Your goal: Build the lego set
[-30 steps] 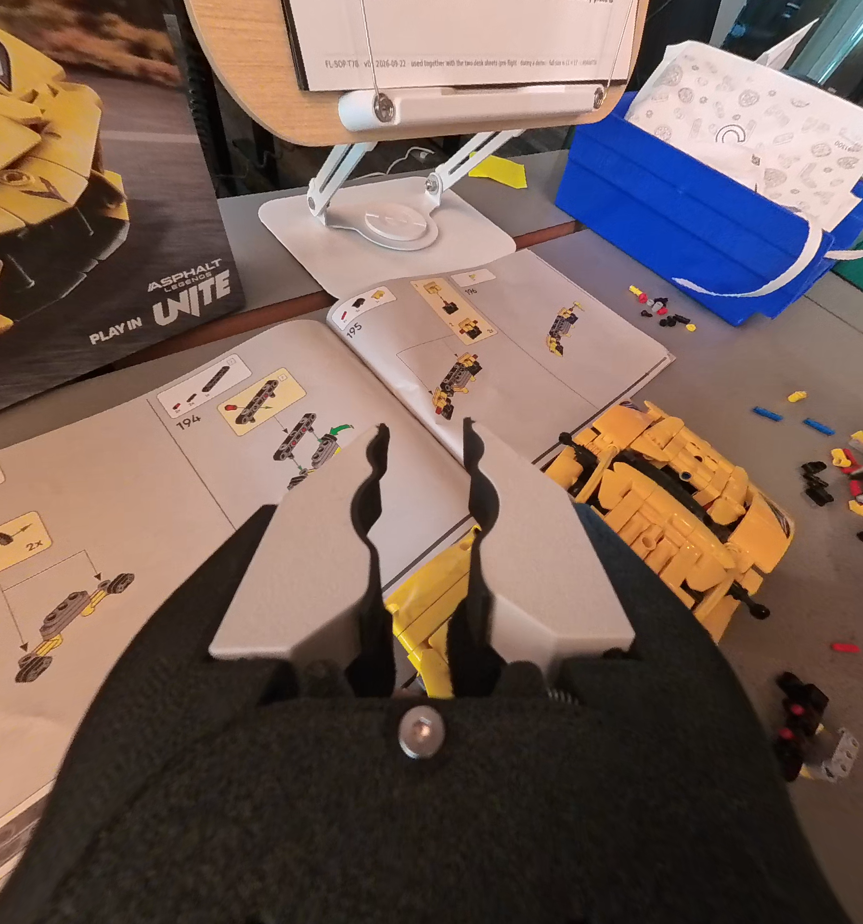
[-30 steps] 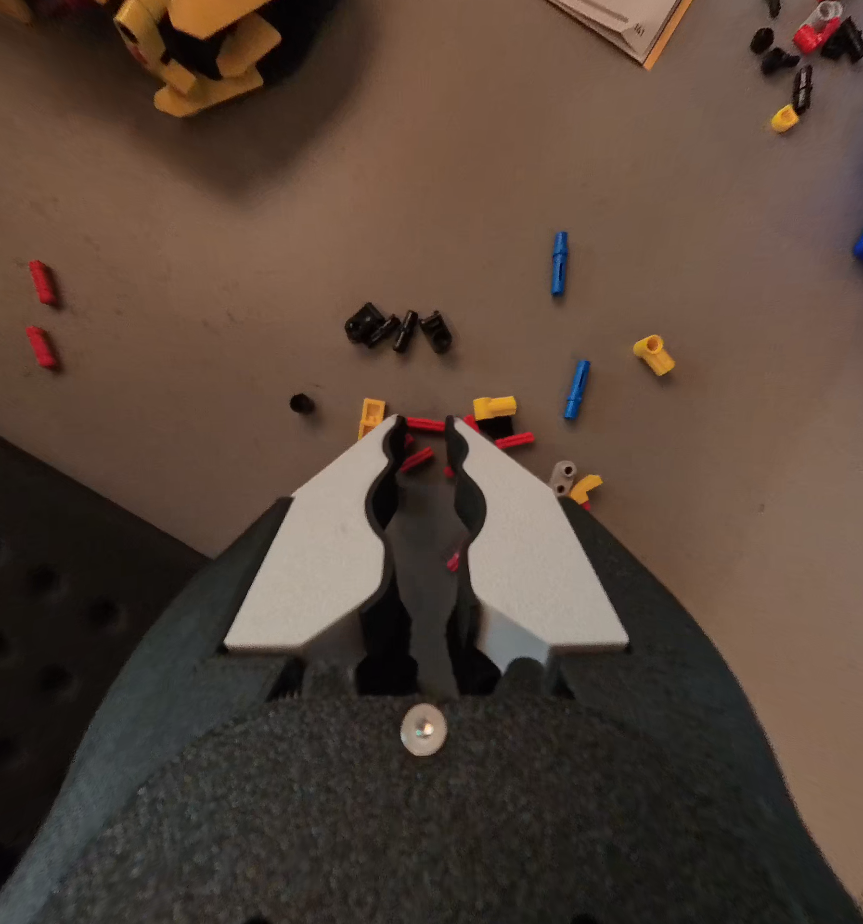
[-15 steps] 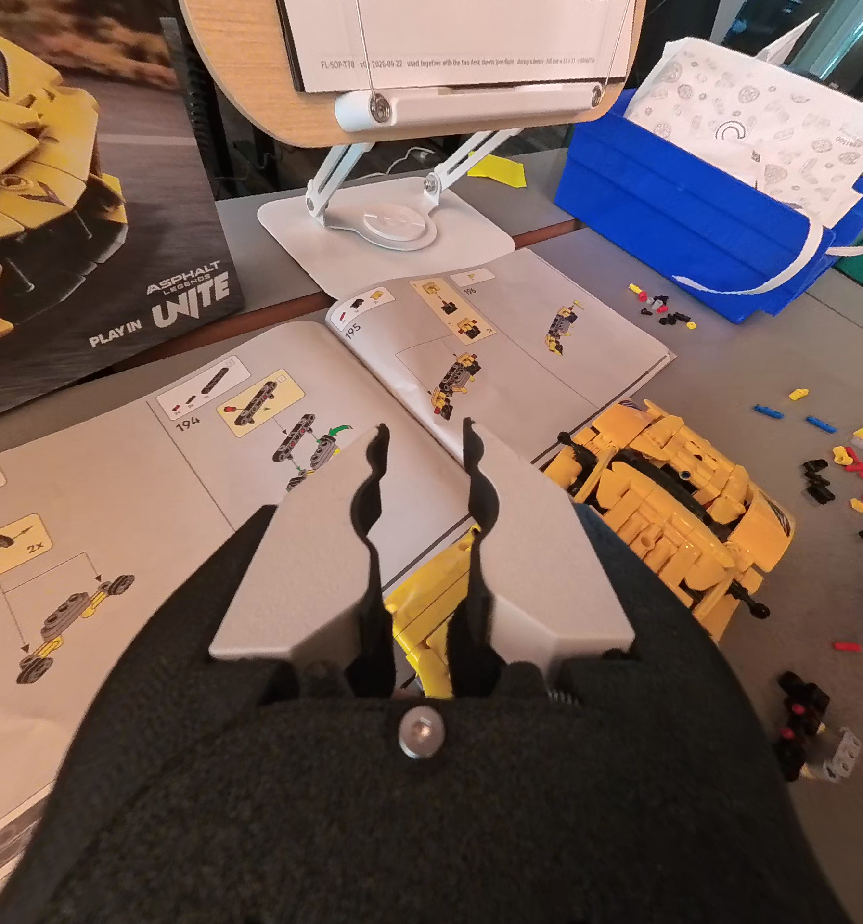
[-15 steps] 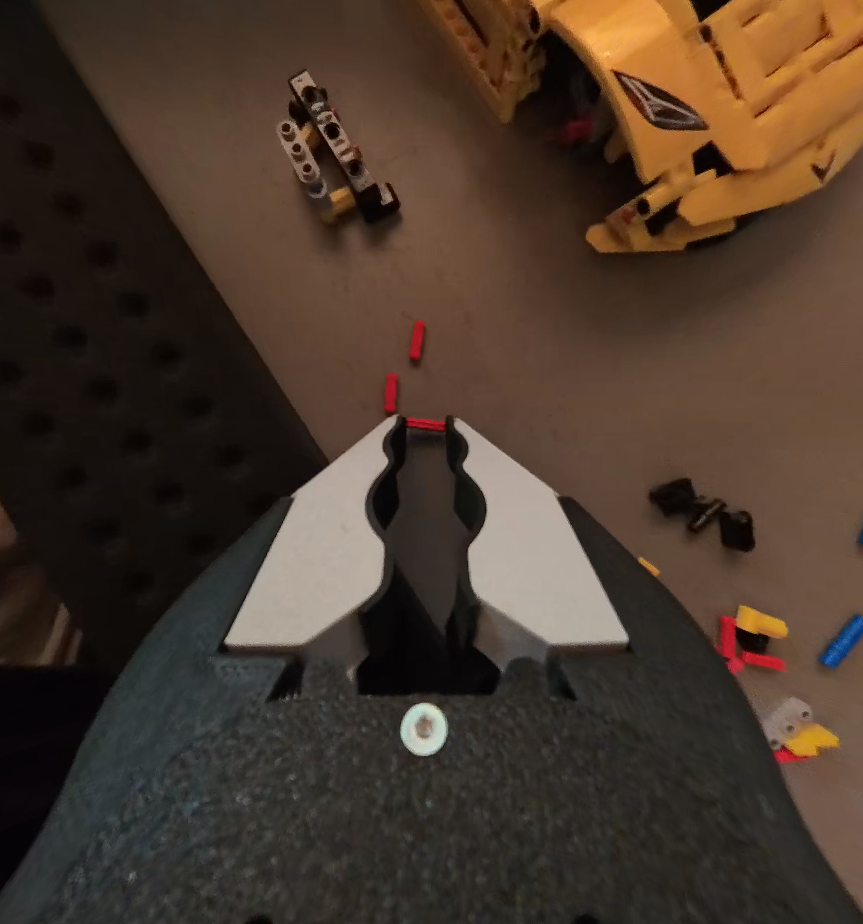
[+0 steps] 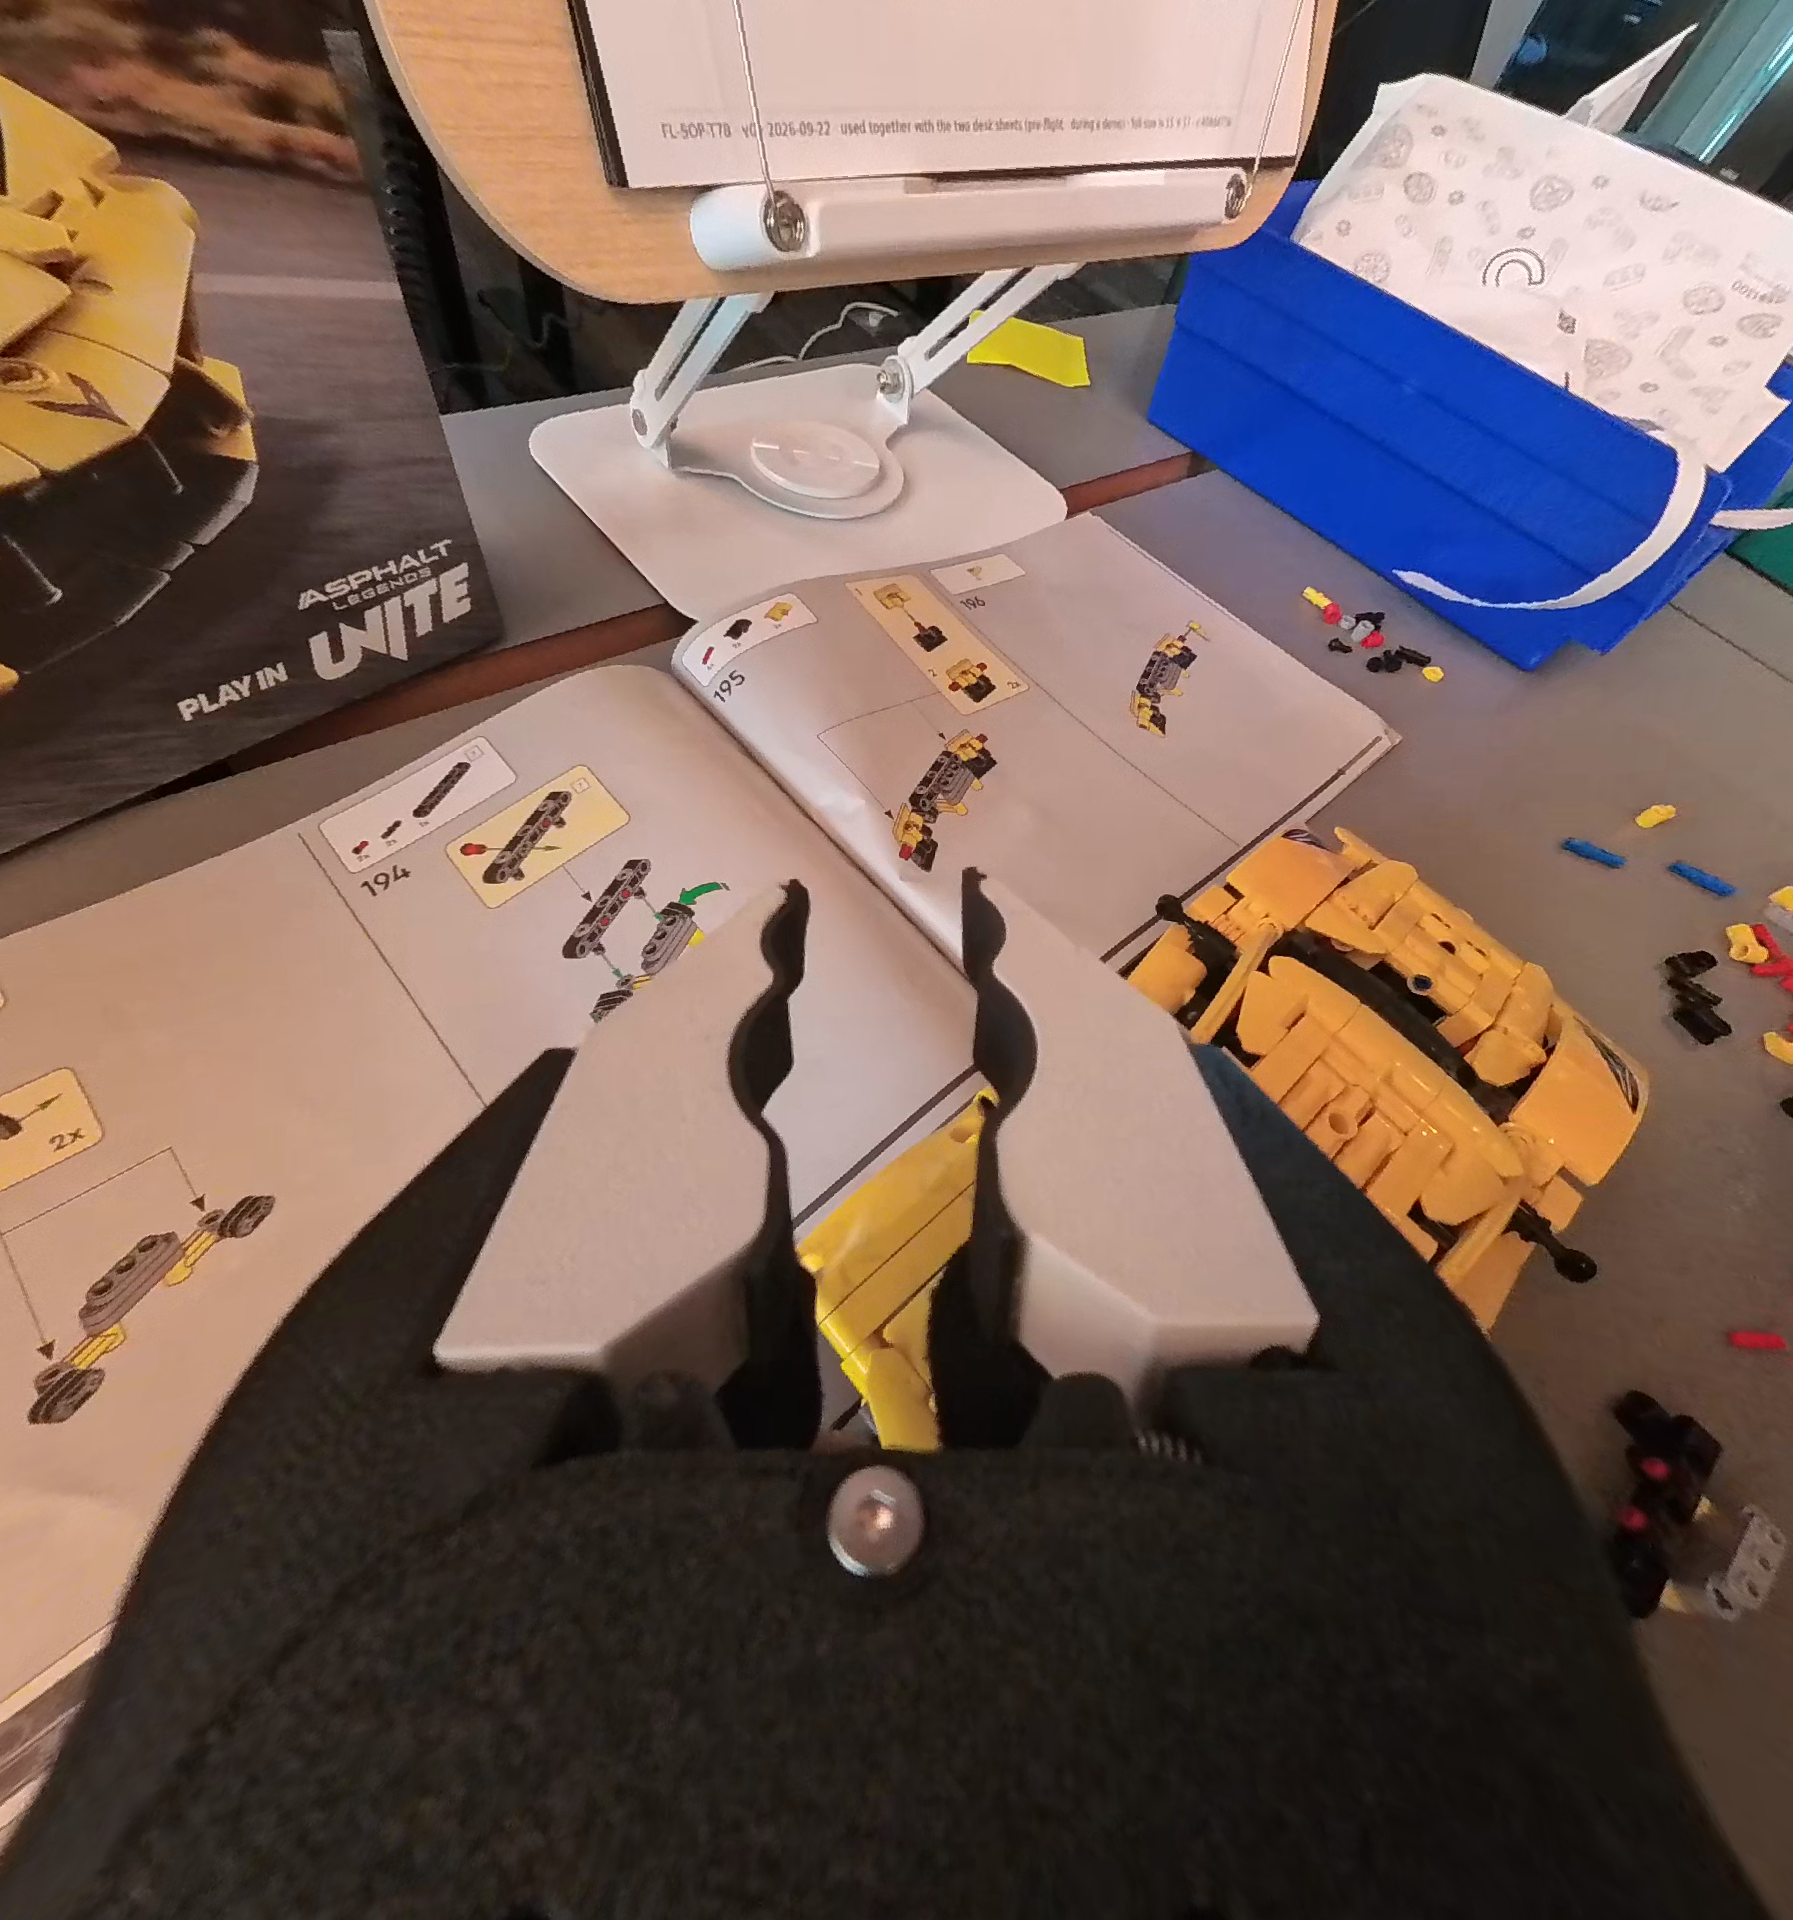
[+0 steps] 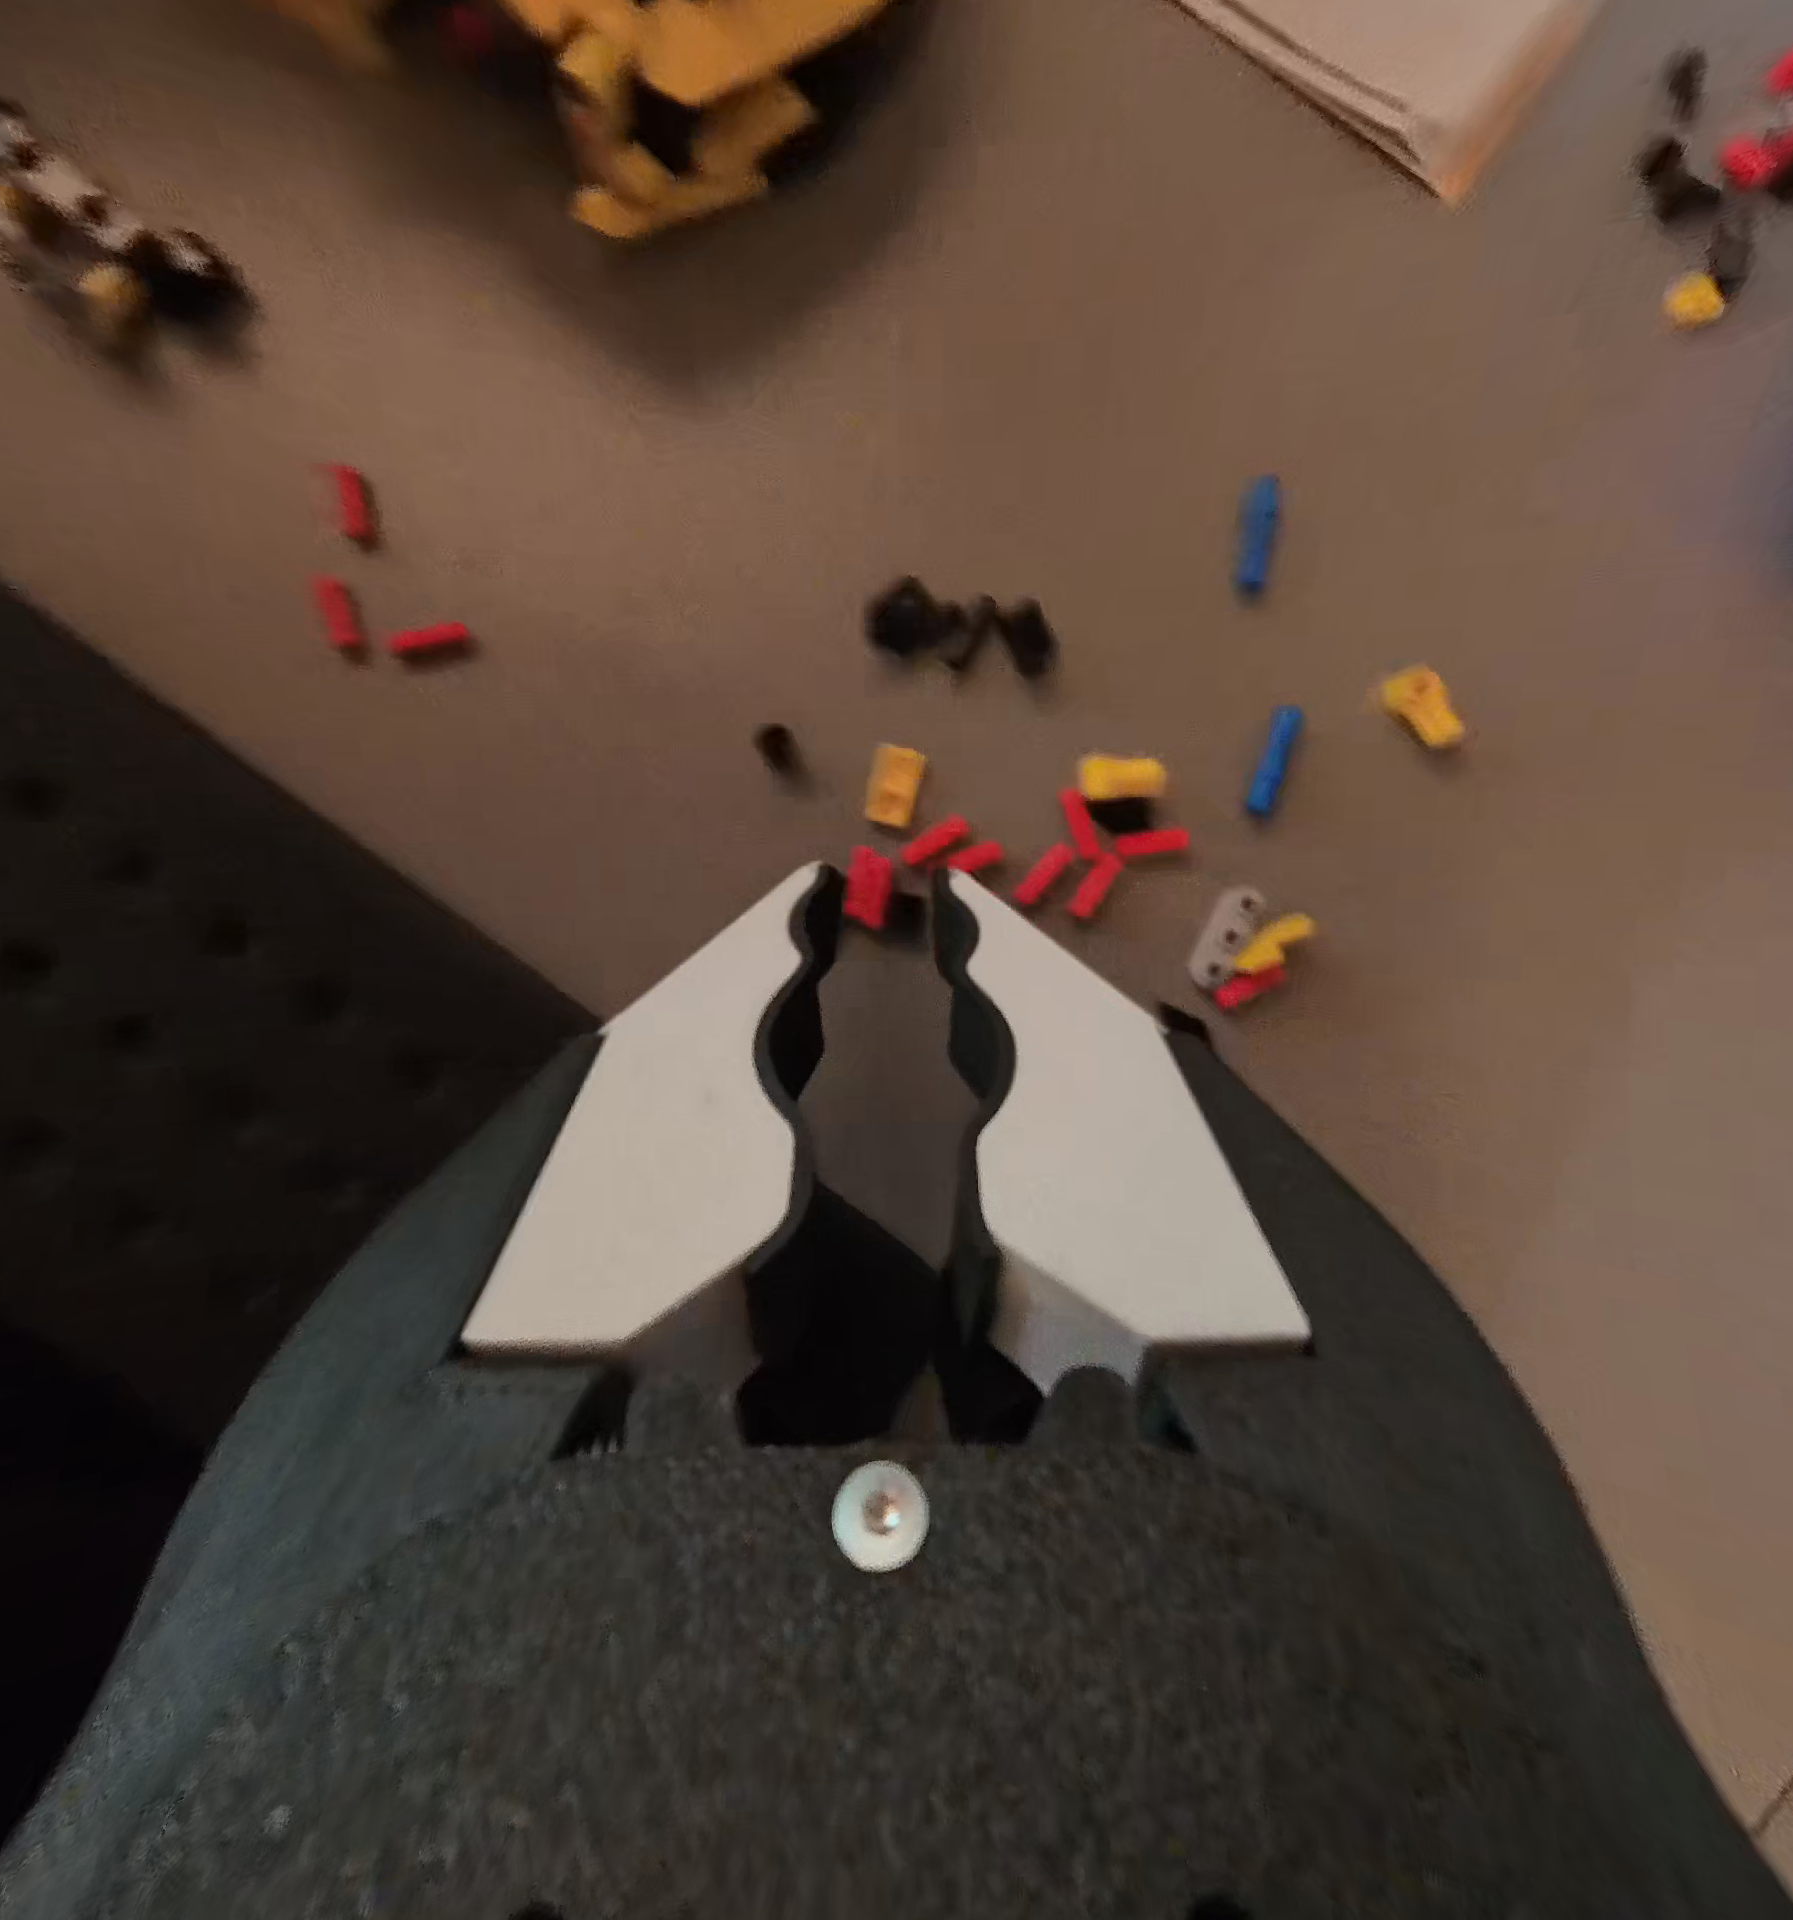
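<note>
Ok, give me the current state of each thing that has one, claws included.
Left claw: open, empty, over the booklet.
Right claw: open, empty, tips above the red pins.
Grey instruction booklet: open, flat on the table.
Yellow brick car body: partly built, resting on the table.
Small red pins: loose, scattered.
Blue plastic bin: open, white paper bag inside.

On the worktop (image 5: 1494, 790) the open instruction booklet (image 5: 559, 935) lies left of the car model (image 5: 1391, 1060), touching it. Behind the booklet stands a document stand (image 5: 798, 478) — the set's box (image 5: 144, 416) to its left, a bin (image 5: 1443, 436) to its right. Loose pieces (image 5: 1785, 997) lie scattered right of the model.
</note>
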